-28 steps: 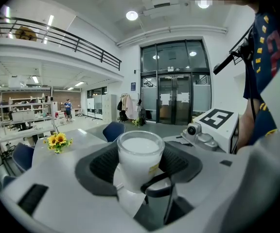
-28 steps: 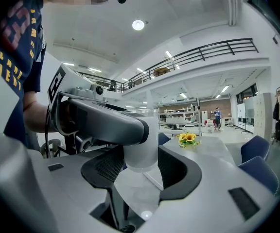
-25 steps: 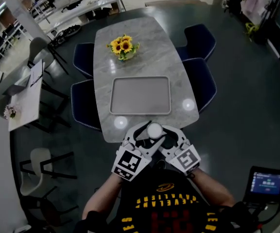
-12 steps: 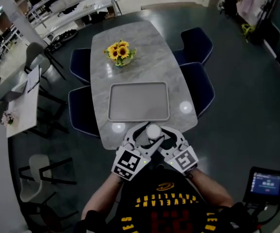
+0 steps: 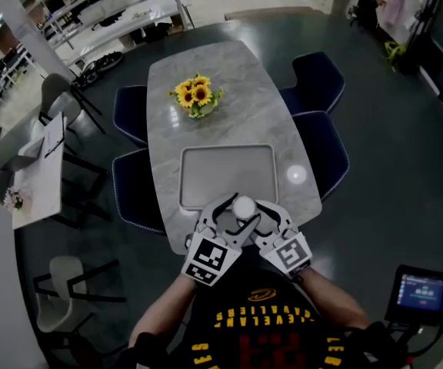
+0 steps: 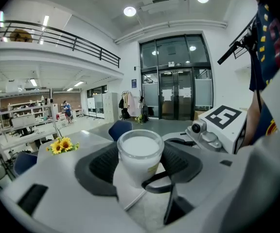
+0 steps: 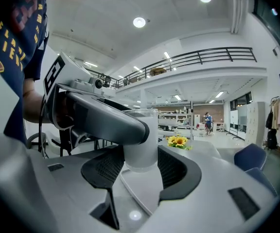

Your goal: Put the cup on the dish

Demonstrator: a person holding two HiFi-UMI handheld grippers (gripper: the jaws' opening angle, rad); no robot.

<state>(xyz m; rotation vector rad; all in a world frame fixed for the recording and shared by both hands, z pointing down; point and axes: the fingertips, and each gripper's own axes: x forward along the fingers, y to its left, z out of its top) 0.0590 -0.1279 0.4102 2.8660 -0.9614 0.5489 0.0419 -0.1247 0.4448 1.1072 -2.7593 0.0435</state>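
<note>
Presently the left gripper (image 5: pixel 230 215) and the right gripper (image 5: pixel 258 215) both pinch the white cup (image 5: pixel 244 206), holding it upright over the near edge of the tabletop (image 5: pixel 206 68), just short of the grey dish (image 5: pixel 227 177). Best to carry it forward level with even pressure, then lower it onto the dish's bare middle before either gripper lets go.

sunflowers (image 5: pixel 197 96) on grey table (image 5: pixel 246 74), blue chairs (image 5: pixel 319 69)

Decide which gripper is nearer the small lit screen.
Right. The right gripper is left of the screen; the left gripper lies farther left, both holding the cup.
</note>
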